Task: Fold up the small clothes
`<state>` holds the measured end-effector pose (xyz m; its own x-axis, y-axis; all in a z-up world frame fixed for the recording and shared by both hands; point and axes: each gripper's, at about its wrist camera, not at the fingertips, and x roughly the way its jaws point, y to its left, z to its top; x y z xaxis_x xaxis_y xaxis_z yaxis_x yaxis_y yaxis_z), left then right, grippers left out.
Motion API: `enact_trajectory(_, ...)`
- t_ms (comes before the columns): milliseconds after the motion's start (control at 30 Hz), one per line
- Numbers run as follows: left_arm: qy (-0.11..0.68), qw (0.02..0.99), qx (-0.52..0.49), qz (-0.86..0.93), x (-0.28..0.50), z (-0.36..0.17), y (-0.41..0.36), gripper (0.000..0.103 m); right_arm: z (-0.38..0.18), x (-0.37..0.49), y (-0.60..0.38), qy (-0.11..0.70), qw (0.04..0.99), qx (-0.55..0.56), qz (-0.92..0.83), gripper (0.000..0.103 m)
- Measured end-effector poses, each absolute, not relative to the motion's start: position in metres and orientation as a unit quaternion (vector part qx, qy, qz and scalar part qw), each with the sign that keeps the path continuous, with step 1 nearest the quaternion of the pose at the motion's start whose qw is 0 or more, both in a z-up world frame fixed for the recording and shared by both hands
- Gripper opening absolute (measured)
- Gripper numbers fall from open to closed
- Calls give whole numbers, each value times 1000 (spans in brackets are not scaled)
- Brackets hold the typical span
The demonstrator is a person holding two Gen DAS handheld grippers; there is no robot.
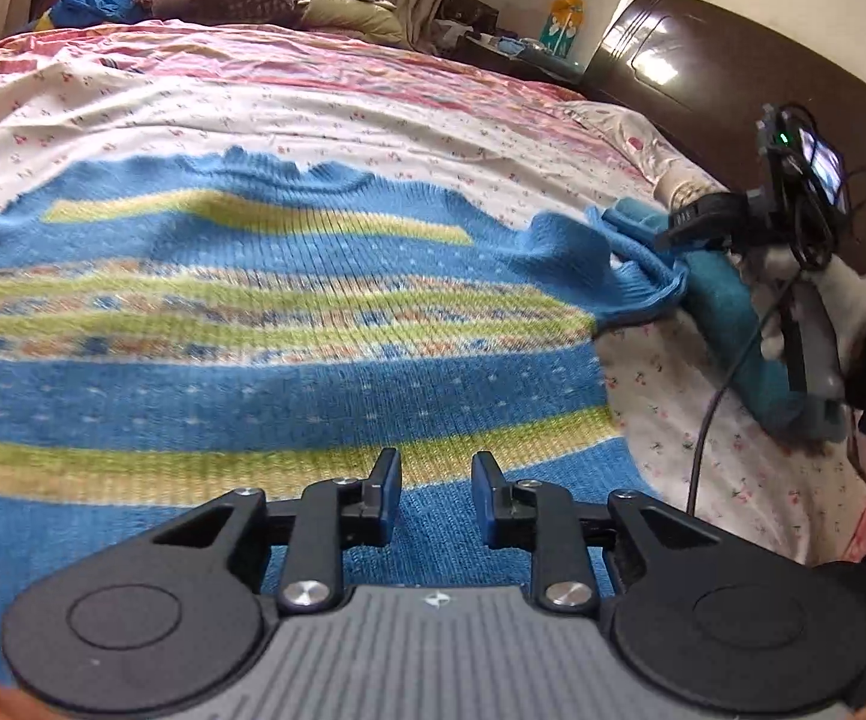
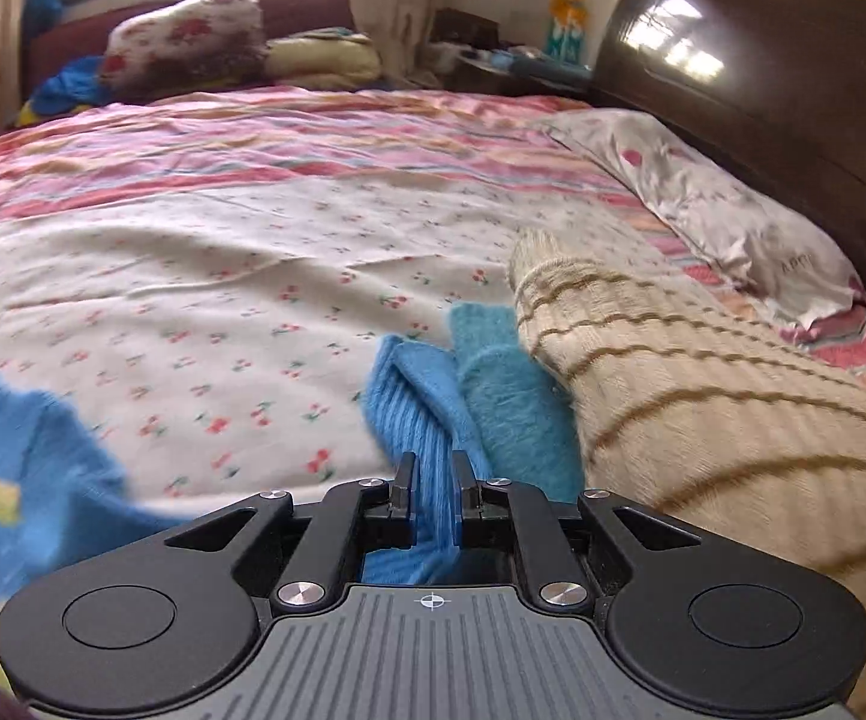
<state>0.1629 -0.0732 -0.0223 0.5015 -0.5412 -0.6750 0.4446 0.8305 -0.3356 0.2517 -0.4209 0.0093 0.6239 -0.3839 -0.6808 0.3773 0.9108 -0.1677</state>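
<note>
The small blue knitted sweater with yellow-green and patterned bands [image 1: 265,330] lies spread flat on the floral-print bed sheet [image 1: 373,114], occupying the near part of the bed toward its left side, with one sleeve [image 2: 415,420] drawn out toward the headboard edge. My right gripper [image 2: 433,480] has its fingers clamped on that ribbed blue sleeve; the knit runs between the pads and out in front of them. My left gripper [image 1: 436,468] hovers over the sweater body near its lower hem, fingers parted with nothing between them and no cloth pinched. Beside the held sleeve sit a fuzzy teal garment [image 2: 511,396] and a cream ribbed knit with brown stripes [image 2: 703,396], both touching or overlapping it, near the pillow [image 2: 721,210] at the headboard side. Assessment: the sweater is light, soft and limp, with a stretchy, grippy knit; it should not slip from the pads, but it will sag, stretch and drag its body along if pulled from one point. Recommended holds are the sleeve cuff, the shoulder seam and the hem corners, pinching both layers. Risk: the sleeve may snag the teal garment on the way across.
</note>
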Motion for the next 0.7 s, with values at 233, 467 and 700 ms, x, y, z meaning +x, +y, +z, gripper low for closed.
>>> enact_trajectory(233, 391, 863, -68, -312, 163, -35, -66, 33, 4, 272, -412, 384, 896, -77, -209, 11)
enact_trajectory(467, 392, 853, -98, -330, 163, -37, -50, 33, -7, 281, -422, 419, 880, -88, -205, 4)
enact_trajectory(700, 392, 850, -117, -330, 163, -37, -44, 33, 14, 278, -420, 401, 890, -78, -203, 4)
